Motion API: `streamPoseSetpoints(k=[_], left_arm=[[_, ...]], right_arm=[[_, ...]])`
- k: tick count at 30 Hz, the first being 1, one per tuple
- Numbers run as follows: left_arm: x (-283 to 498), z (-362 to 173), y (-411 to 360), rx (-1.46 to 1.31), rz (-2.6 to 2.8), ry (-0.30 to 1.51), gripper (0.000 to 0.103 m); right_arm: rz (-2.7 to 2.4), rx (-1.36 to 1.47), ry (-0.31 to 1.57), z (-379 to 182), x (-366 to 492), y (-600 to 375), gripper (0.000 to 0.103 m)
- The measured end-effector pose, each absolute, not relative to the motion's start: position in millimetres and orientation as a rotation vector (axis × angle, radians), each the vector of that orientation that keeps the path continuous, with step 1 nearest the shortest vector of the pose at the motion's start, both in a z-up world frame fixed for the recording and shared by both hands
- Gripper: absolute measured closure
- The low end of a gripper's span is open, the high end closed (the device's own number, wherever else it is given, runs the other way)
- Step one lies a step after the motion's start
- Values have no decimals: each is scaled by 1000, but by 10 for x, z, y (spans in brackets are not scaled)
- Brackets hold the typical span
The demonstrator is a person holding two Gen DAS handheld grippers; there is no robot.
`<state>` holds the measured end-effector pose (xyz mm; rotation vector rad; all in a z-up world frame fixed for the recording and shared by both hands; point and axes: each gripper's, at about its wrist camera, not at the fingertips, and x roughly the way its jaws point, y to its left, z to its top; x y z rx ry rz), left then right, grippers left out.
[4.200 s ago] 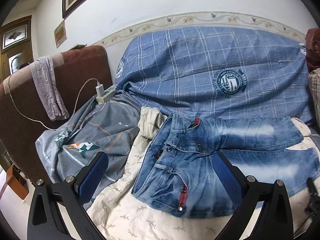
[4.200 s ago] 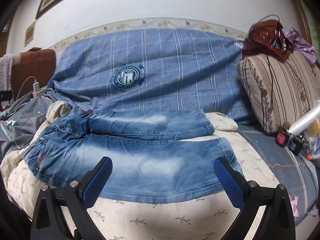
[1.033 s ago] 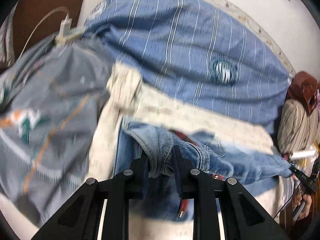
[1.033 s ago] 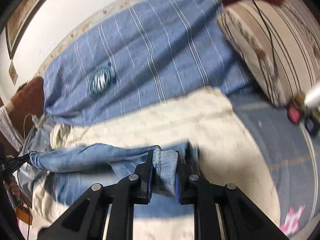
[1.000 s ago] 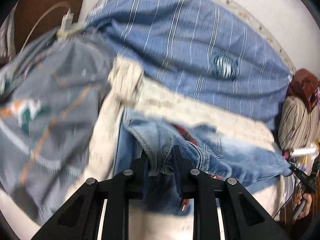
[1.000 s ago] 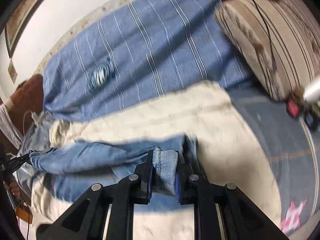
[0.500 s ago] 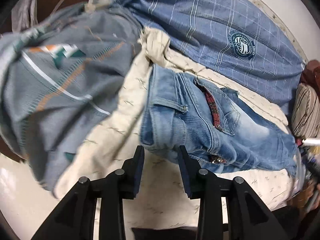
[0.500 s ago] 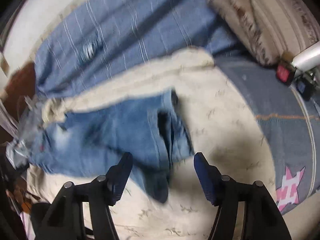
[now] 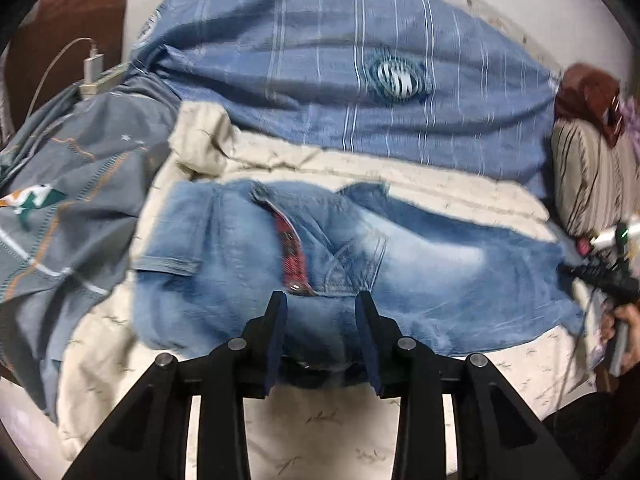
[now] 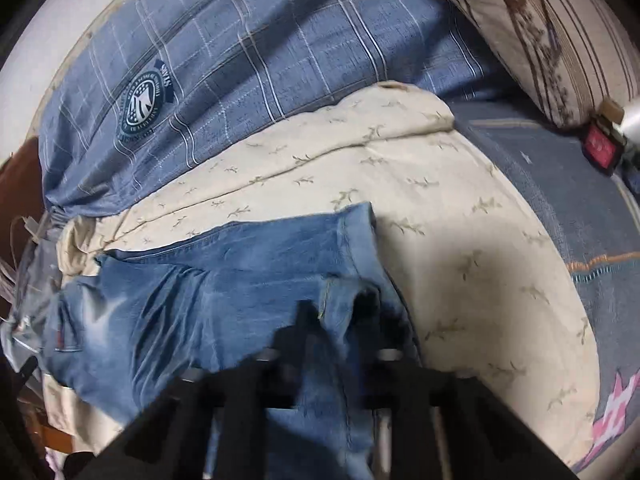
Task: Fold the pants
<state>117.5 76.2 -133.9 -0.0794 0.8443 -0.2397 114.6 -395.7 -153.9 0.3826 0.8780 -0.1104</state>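
Blue jeans [image 9: 420, 264], folded lengthwise, lie flat on the cream sheet [image 9: 320, 420], waist to the left and legs to the right. My left gripper [image 9: 320, 312] hangs over the near edge by the red-trimmed pocket, open, with denim between its fingers but not pinched. In the right wrist view the jeans [image 10: 224, 280] stretch away to the left. My right gripper [image 10: 334, 312], blurred, has its jaws closing on a fold of denim at the leg end, and the pads press on it. A hand [image 9: 624, 320] holds that gripper at the far right of the left wrist view.
A blue plaid cover [image 9: 320, 60] lies behind the jeans. A grey quilt [image 9: 60, 180] is on the left, with a power strip and charger [image 9: 96, 76] above it. A striped pillow [image 10: 540, 20] and a small red item [image 10: 600, 146] sit to the right.
A second ago both grippers held the jeans up. Half a second ago both stood open with the jeans laid down. Now the left has moved in over the waist edge and the right has shut on the leg end.
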Motion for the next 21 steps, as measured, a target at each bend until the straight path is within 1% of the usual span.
streamPoseSetpoints(k=[4,6,8,10,12,14,16,18,19,21], left_arm=[[1263,-1549,689,-74,-216,880,67],[1274,-1574,698,-83,-210,873,67],[1273,-1576,704,-101,-212,856,67],[1261,-1587,682,-106,-213,843,67],[1261,-1608,650,-110,-214,838,63],[1262,-1608,615,-115,-219,830,55],[1257,-1617,573,-108,-215,826,51],[1248,-1629,545,-94,-209,831,49],[1243,-1638,545,-94,-208,835,48],[1229,-1662,554,-101,-206,848,47]], right_arm=[[-142,347,709,-1254,1143,-3961,100],[-153,351,647,-1192,1215,-4006,100],[-179,334,624,-1196,1312,-4030,100],[-185,346,632,-1269,1459,-4084,100],[-183,366,650,-1351,1569,-4140,101],[-197,361,679,-1460,1639,-4151,101],[-213,362,727,-1565,1720,-4154,100],[-225,356,769,-1659,1750,-4154,100],[-224,360,770,-1692,1735,-4164,98],[-220,366,767,-1695,1654,-4163,98]])
